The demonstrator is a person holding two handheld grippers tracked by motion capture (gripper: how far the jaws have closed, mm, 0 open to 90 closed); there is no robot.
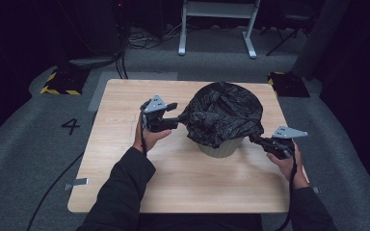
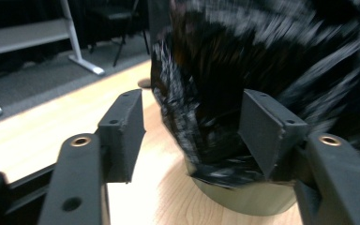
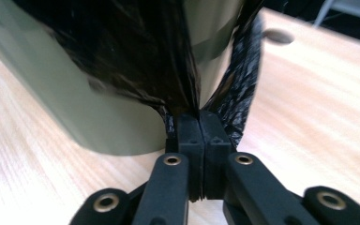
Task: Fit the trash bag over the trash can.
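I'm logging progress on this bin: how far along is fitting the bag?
Done: the black bag is draped over the top of the grey bin, which stands on the table. In hand: the right gripper is shut on the bag's hem low on the bin's side, while the left gripper stands open at the bag's other side. Left: the bag bulges above the bin and looks unseated inside.
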